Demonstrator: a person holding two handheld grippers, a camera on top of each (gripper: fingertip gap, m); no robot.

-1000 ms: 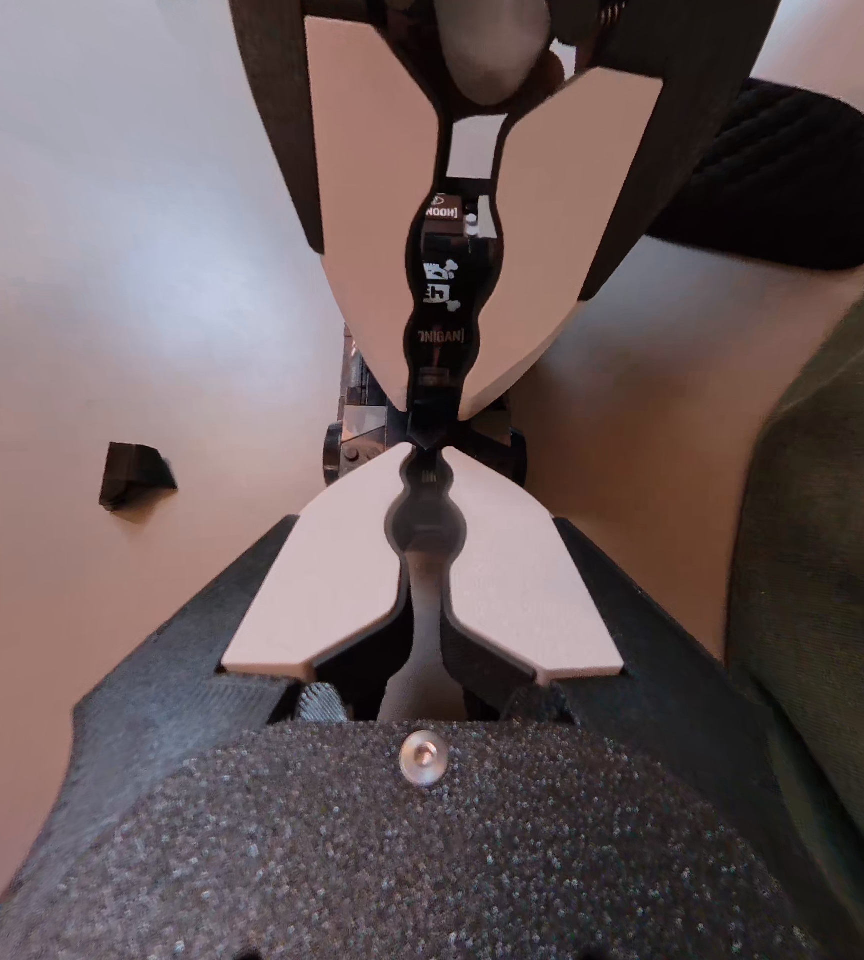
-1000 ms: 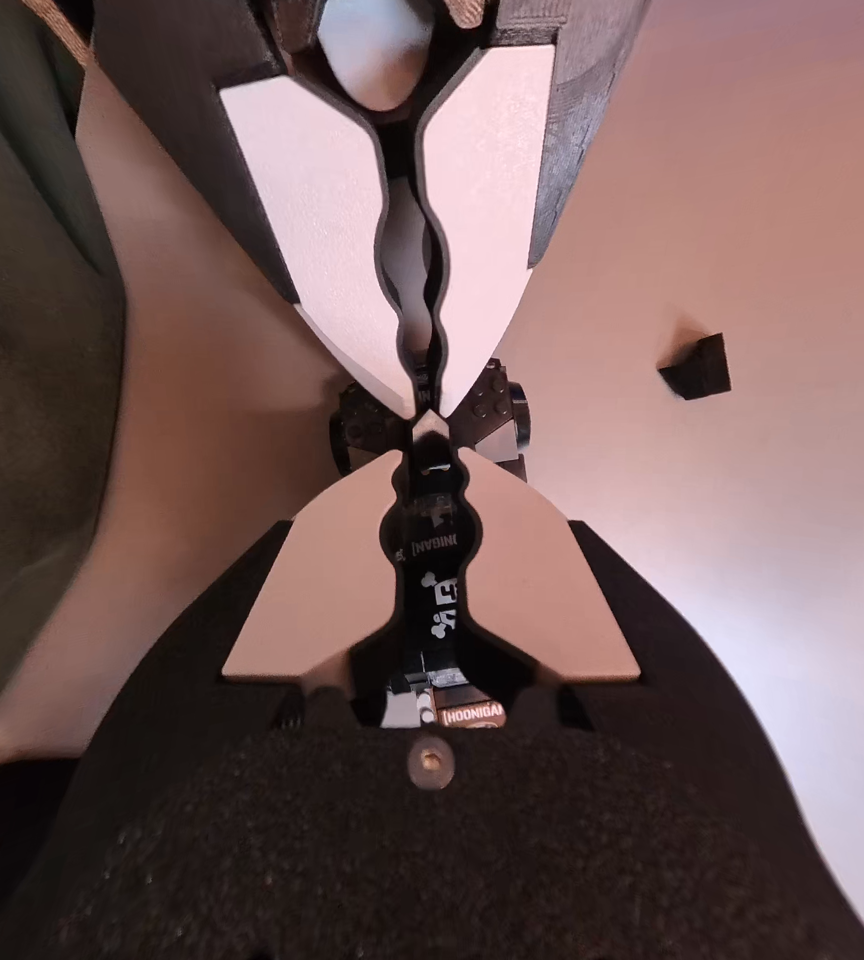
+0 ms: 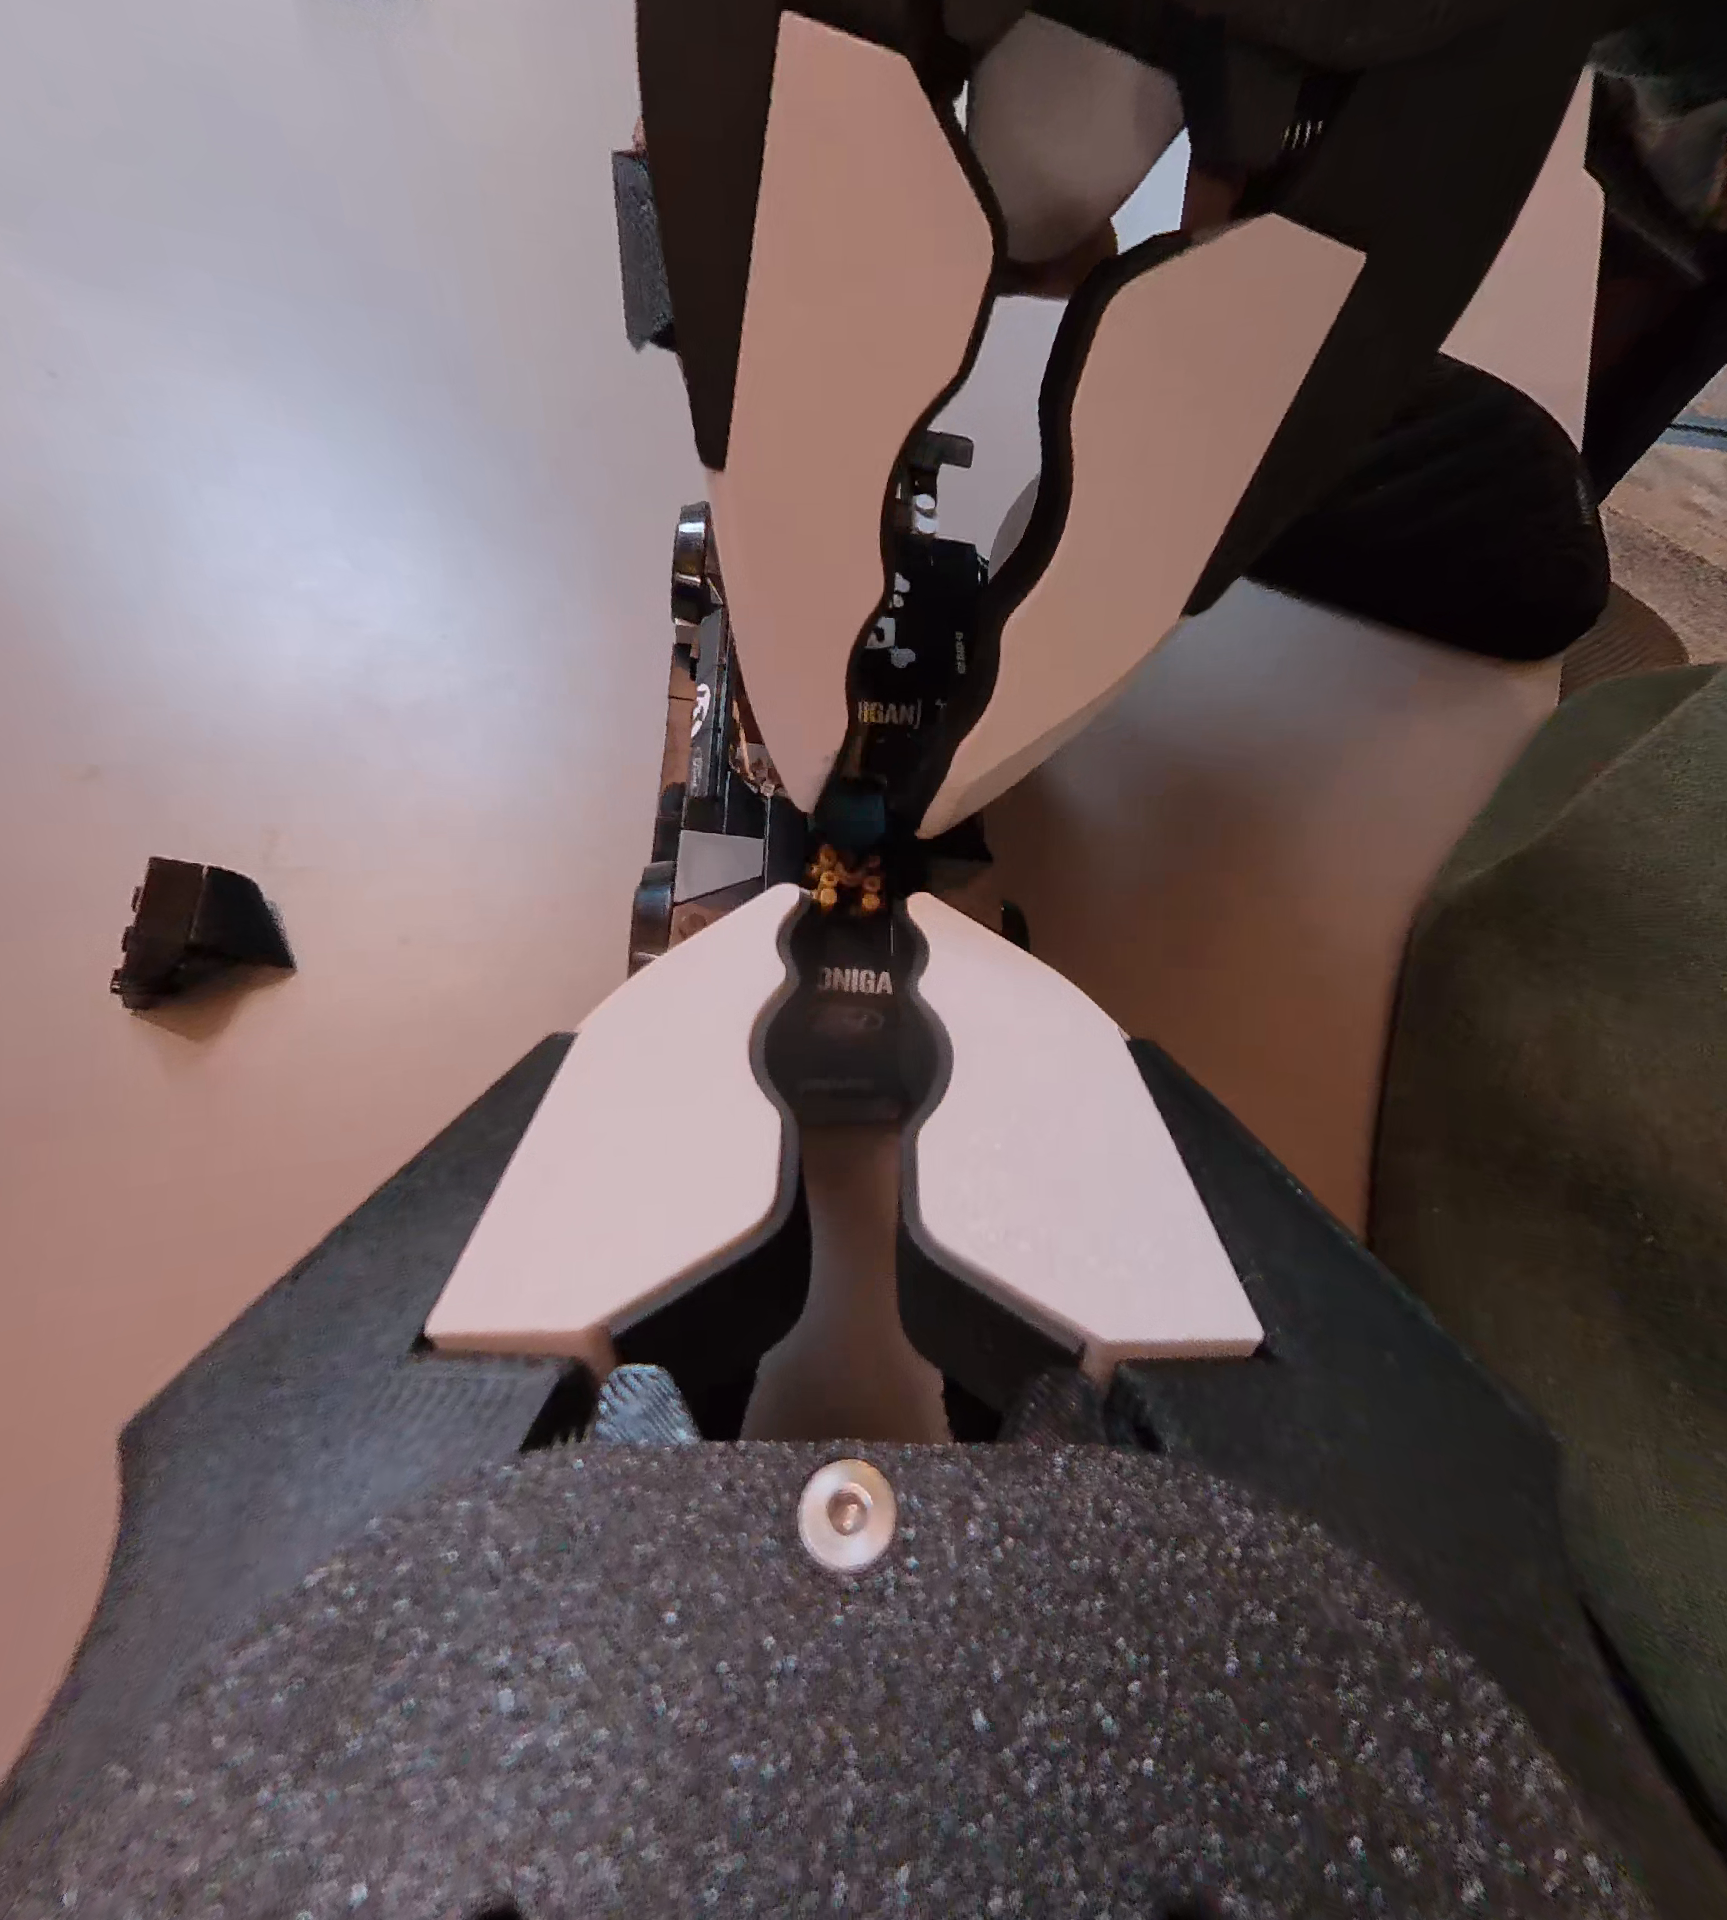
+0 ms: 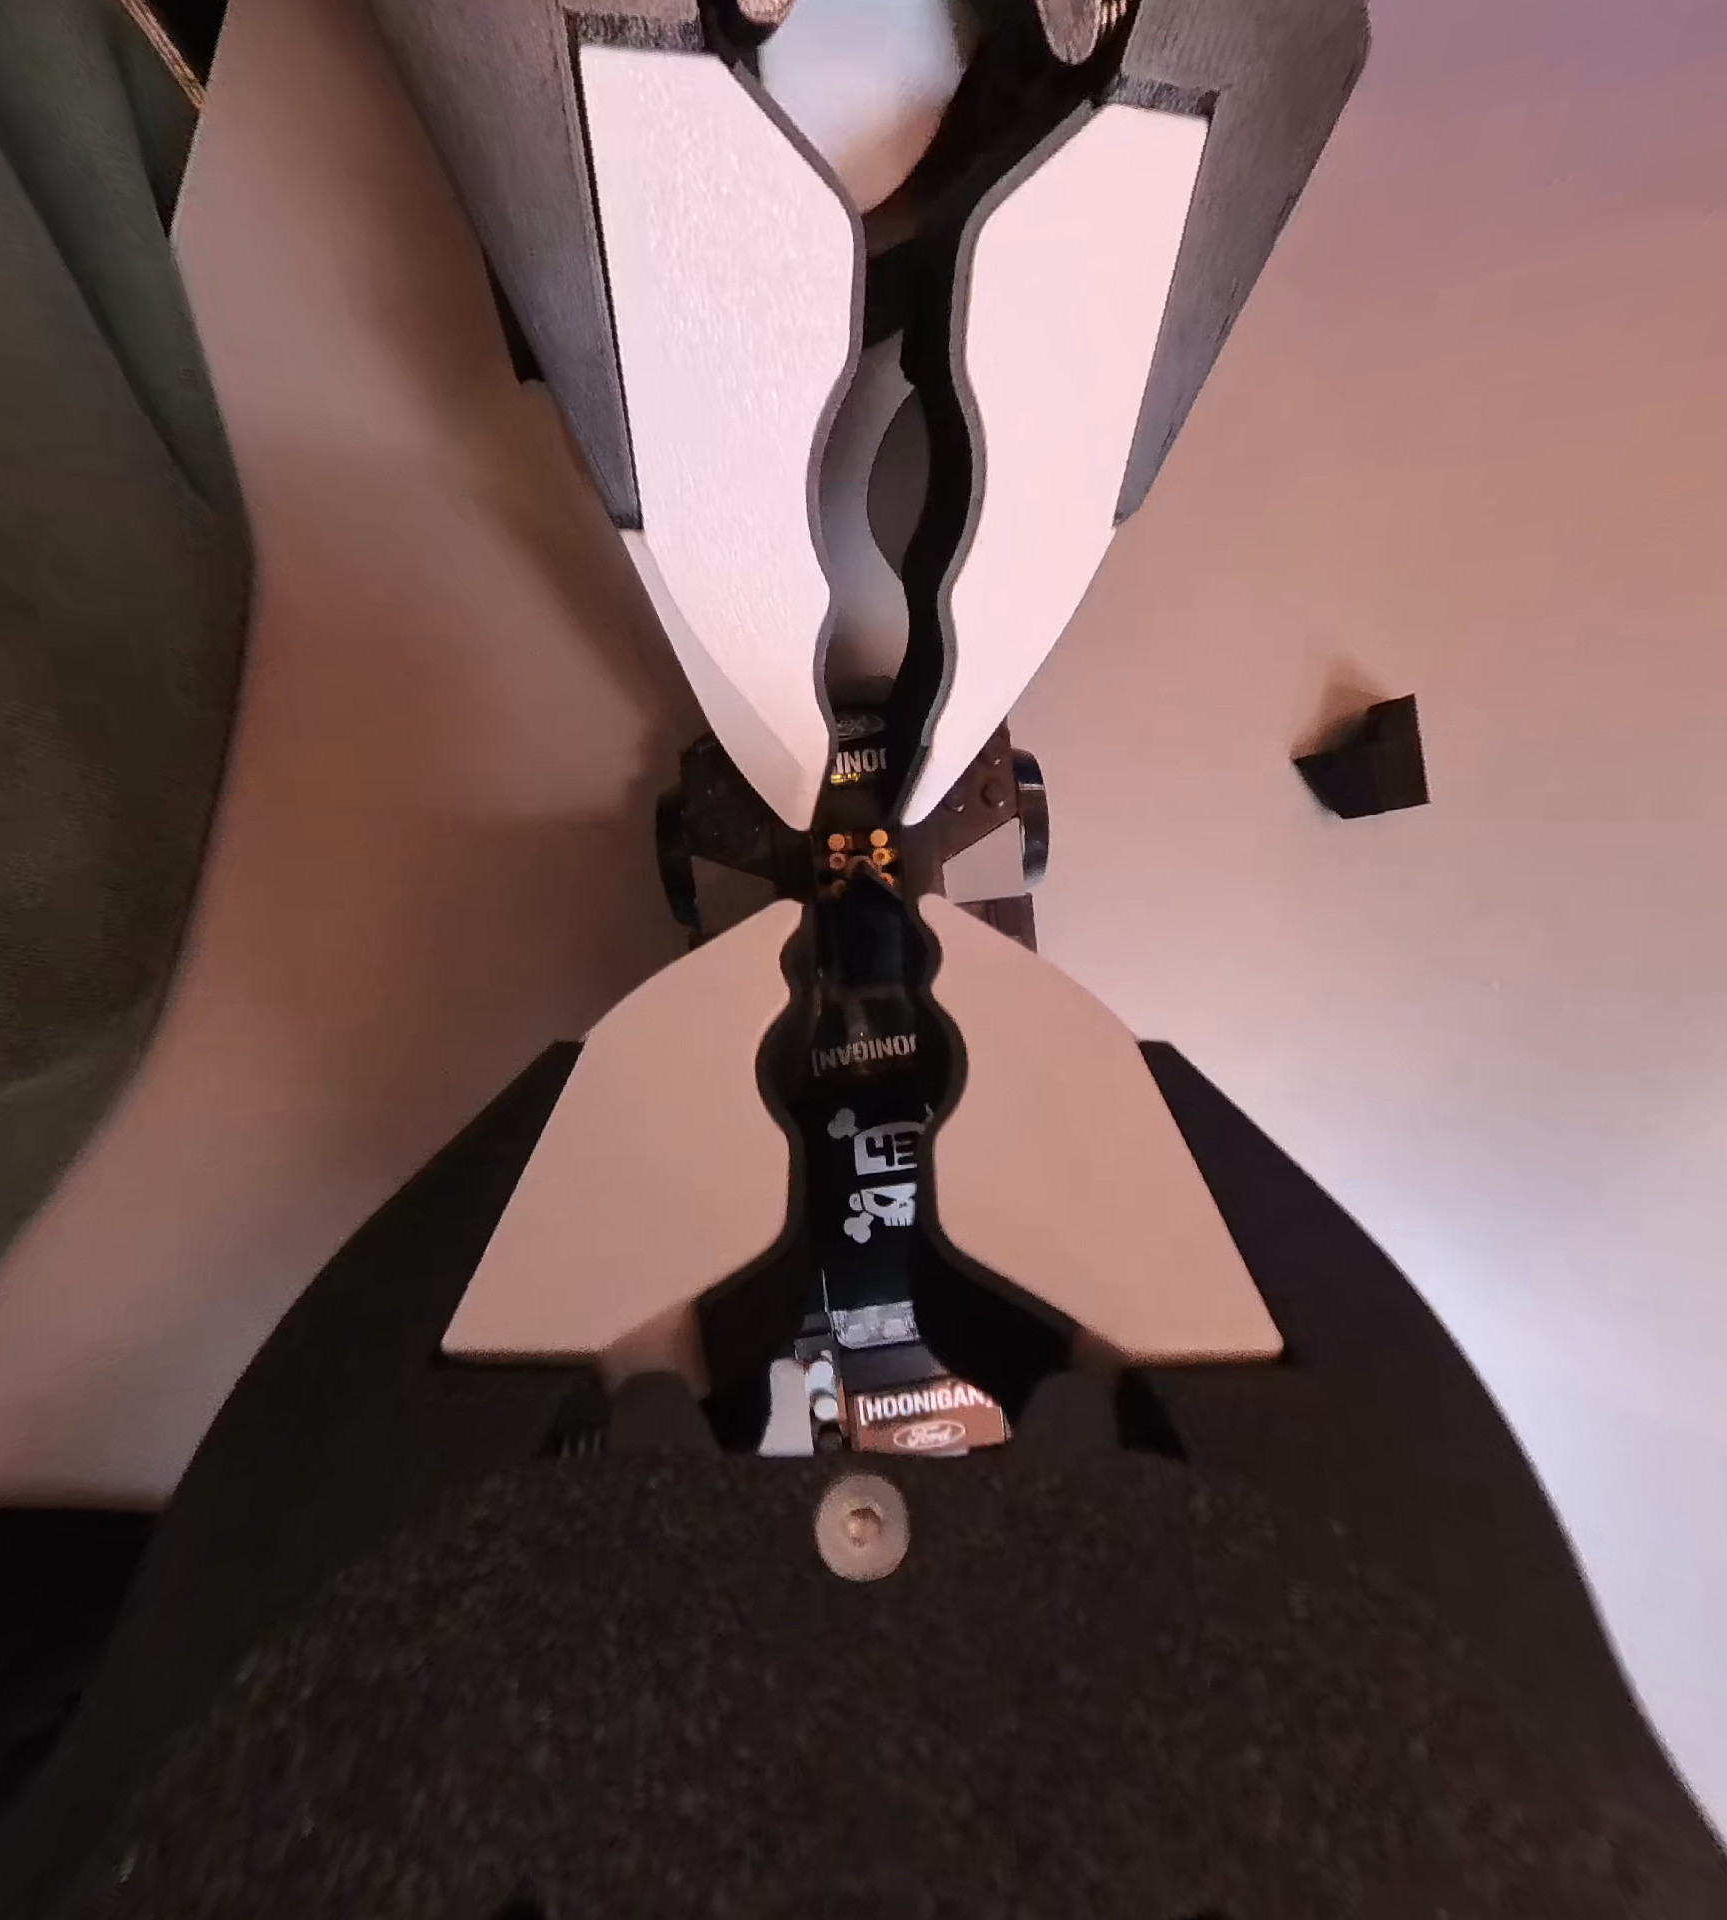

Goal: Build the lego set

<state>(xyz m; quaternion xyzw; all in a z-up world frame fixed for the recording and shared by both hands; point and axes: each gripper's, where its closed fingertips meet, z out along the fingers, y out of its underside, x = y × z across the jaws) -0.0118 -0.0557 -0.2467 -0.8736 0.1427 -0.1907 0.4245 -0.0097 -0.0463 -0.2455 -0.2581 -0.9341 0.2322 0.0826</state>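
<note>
A black lego car (image 3: 703, 727) with white prints lies on the pale table between my two grippers, which face each other tip to tip. My left gripper (image 3: 854, 894) has its jaws narrowly apart over the car's printed front; it also shows in the right wrist view (image 4: 854, 821). My right gripper (image 4: 861, 912) is closed on the car's printed roof (image 4: 880, 1174), and it also shows in the left wrist view (image 3: 874, 816). A small gold studded part (image 3: 843, 871) shows between the two pairs of tips. A loose black lego piece (image 3: 199, 930) lies apart on the table.
The loose black piece shows in the right wrist view (image 4: 1368, 769), right of the car. A person's green clothing (image 3: 1617, 1143) fills the right side beyond the table edge. A dark rounded cushion (image 3: 1410, 509) sits beyond the table. My two grippers' fingertips are within a few centimetres of each other. The loose black lego piece (image 3: 199, 930) is about 11 centimetres from both grippers' fingertips. My right wrist view (image 4: 1371, 763) looks at it from another angle.
My left gripper's jaws have widened a little and now straddle the car's printed front. The gold studded part has come into view between the tips. The right gripper keeps its hold.
</note>
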